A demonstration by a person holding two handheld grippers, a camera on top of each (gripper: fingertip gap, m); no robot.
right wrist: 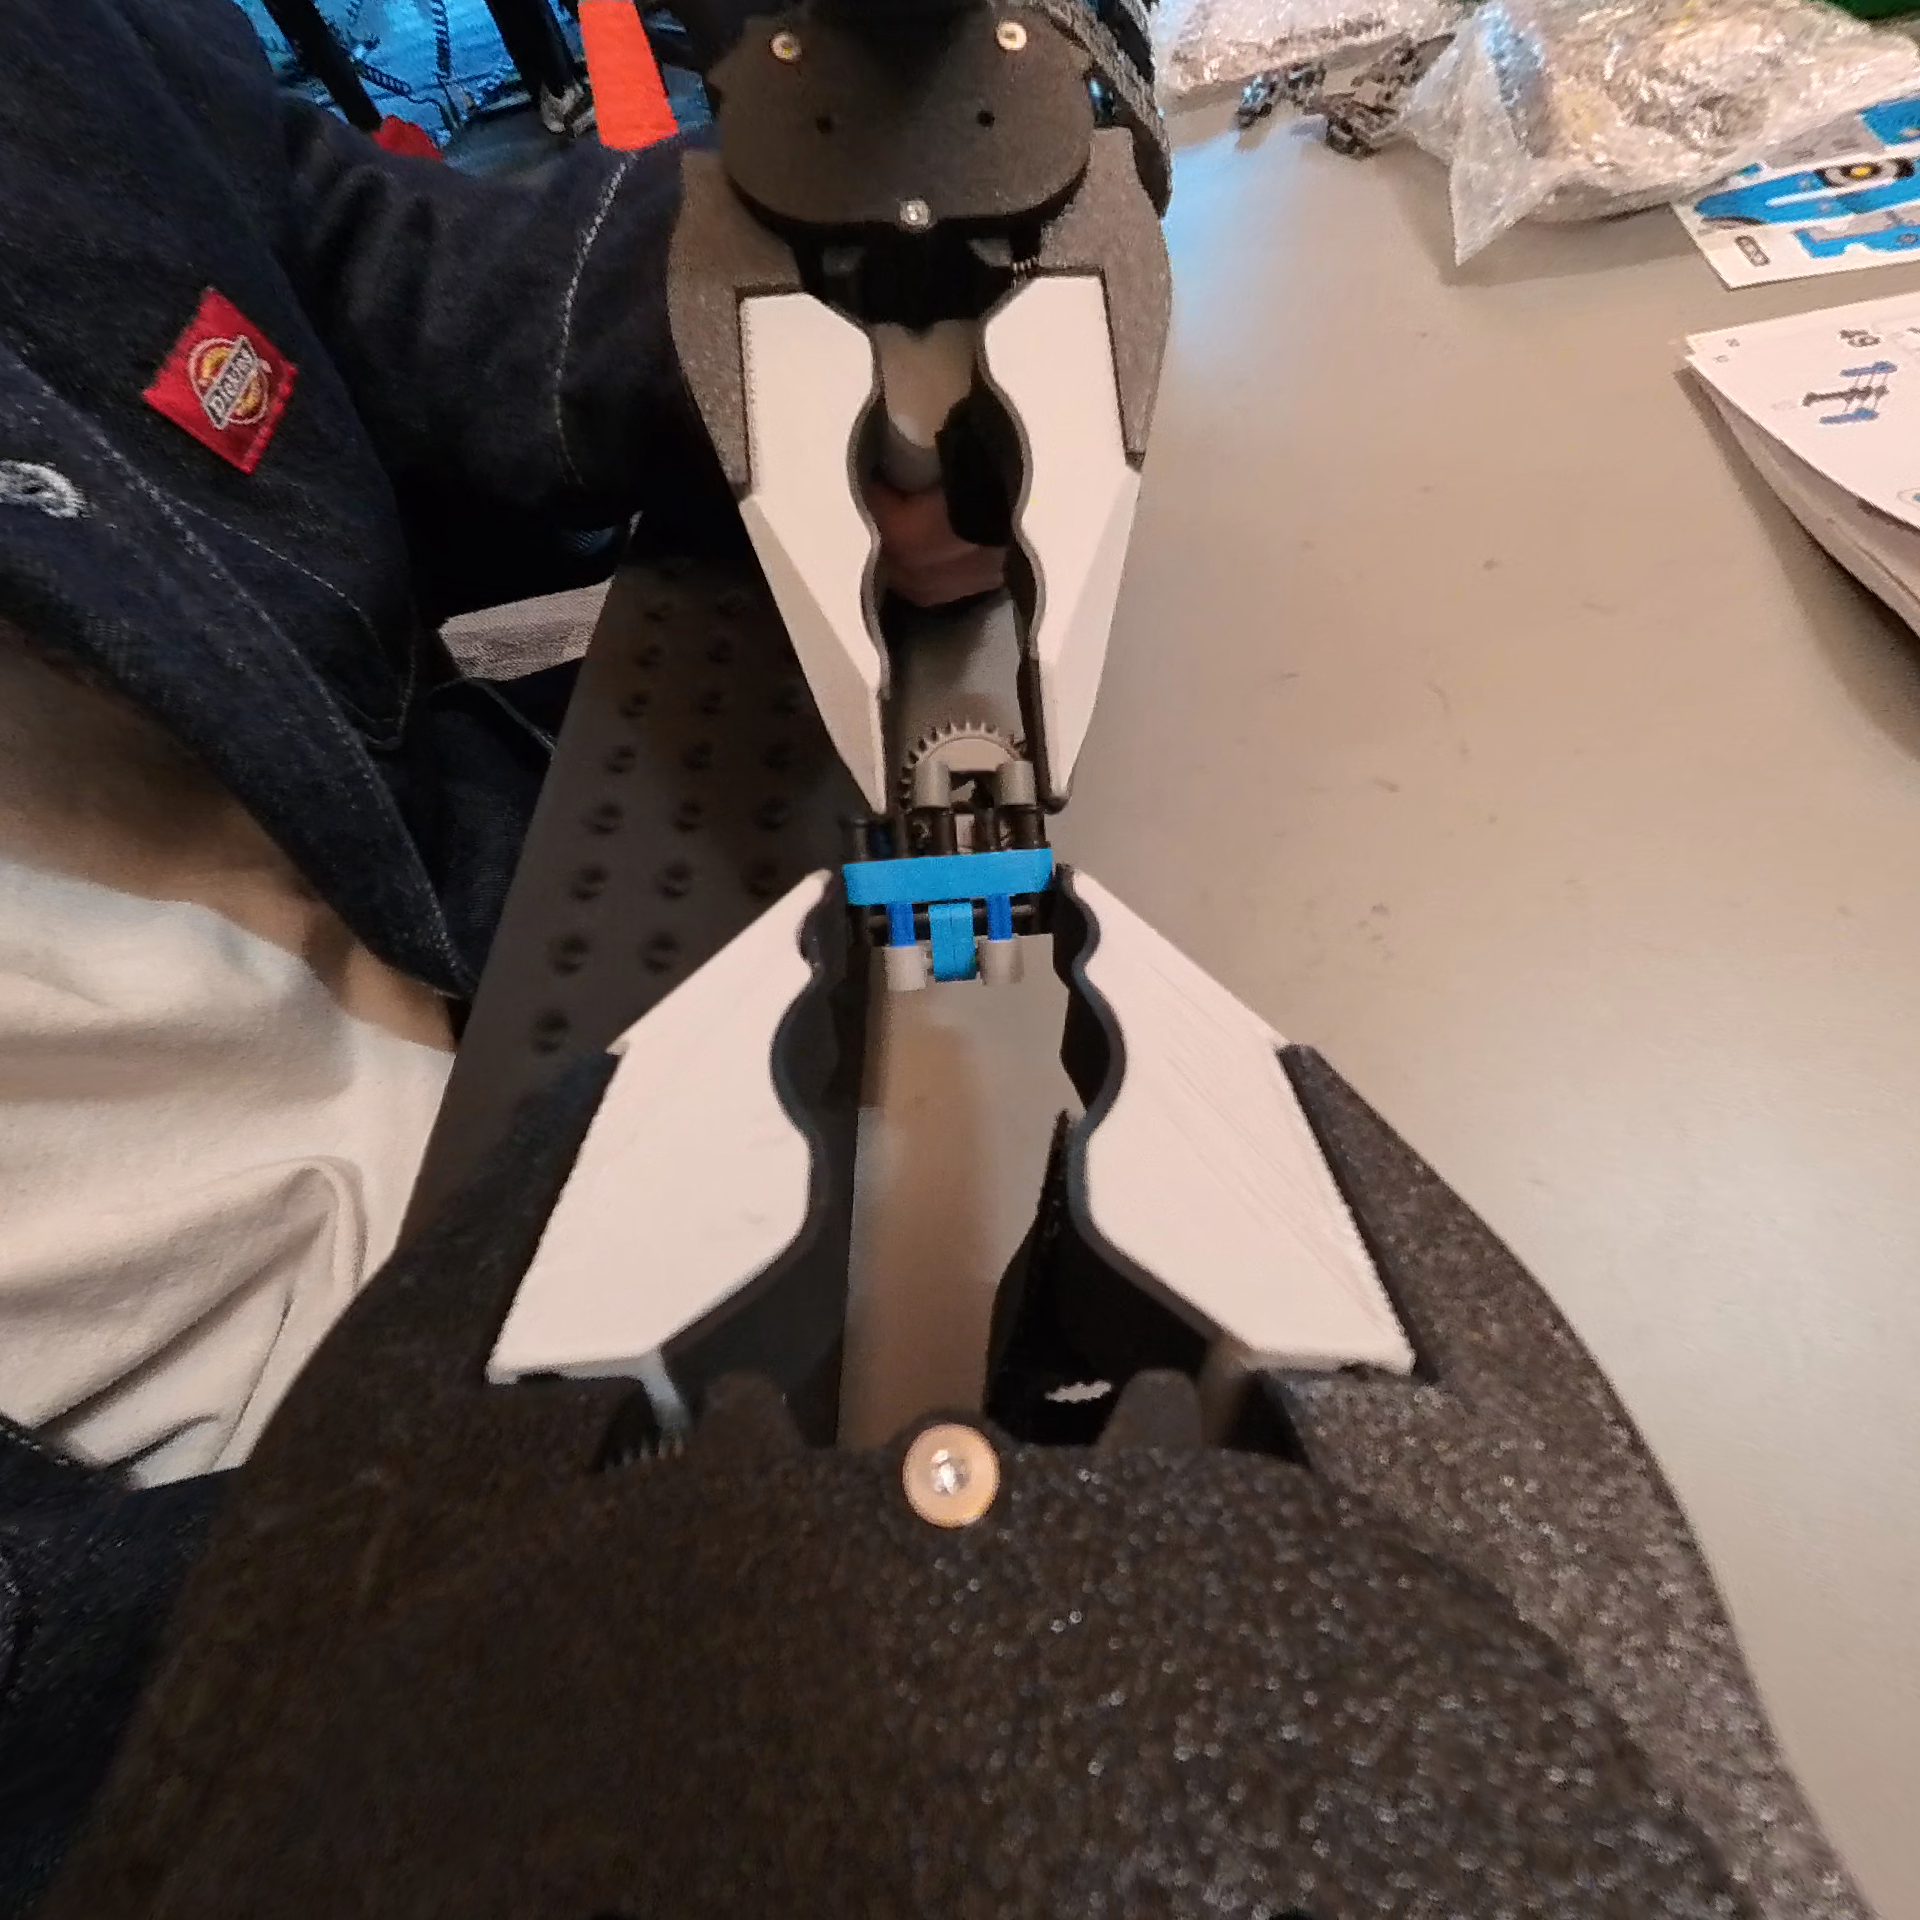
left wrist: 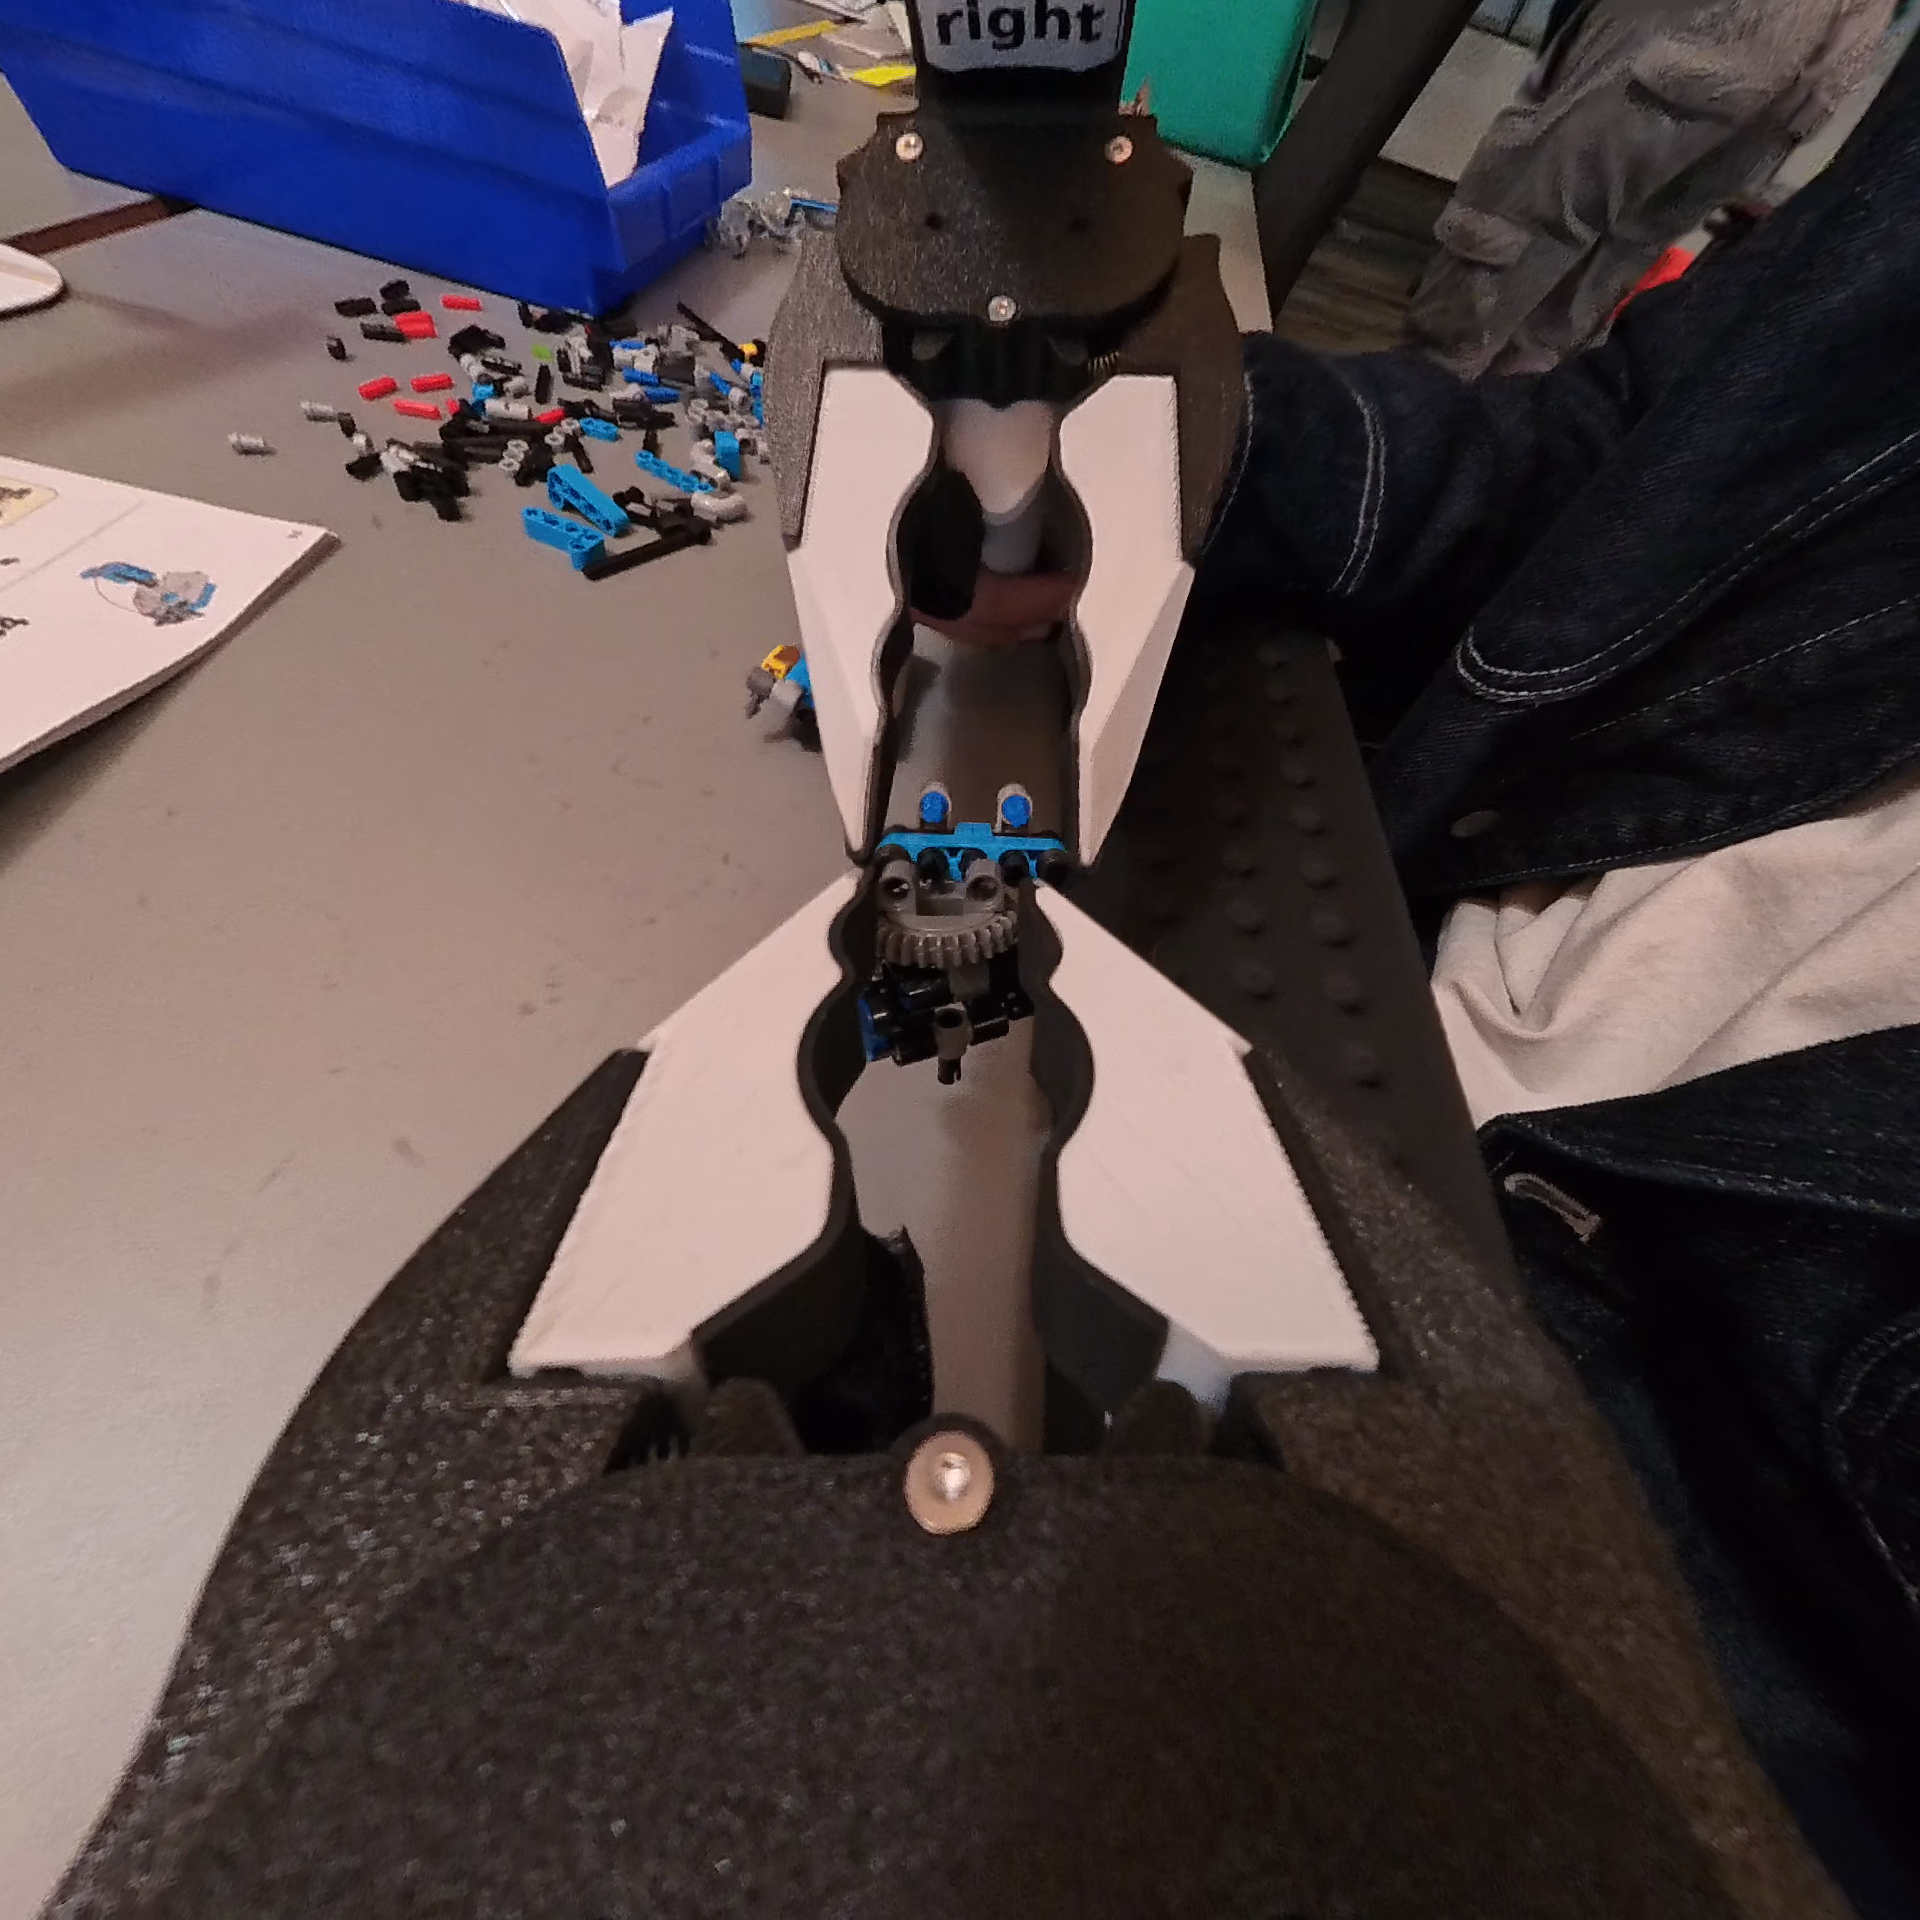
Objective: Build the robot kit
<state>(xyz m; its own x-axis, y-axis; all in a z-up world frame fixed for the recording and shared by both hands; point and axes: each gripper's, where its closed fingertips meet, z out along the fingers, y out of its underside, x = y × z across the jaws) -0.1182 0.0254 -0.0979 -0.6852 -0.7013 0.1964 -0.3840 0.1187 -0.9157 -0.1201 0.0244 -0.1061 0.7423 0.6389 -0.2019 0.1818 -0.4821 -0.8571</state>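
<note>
The white fingers [left wrist: 727,1143] hide the sides of the small brick assembly [left wrist: 951,935], so how it is gripped cannot be told. The loose parts [left wrist: 540,436] on the worktop [left wrist: 416,935] are too small to tell apart. The blue bin [left wrist: 395,125] and booklet [left wrist: 114,592] are cut off by the edges. Bag [right wrist: 1662,94] contents are unclear.

Two grippers [left wrist: 951,904] [right wrist: 951,883], one brick assembly [left wrist: 961,914], one blue bin [left wrist: 416,135], one booklet [left wrist: 125,592], one pile of loose pieces [left wrist: 561,436].
</note>
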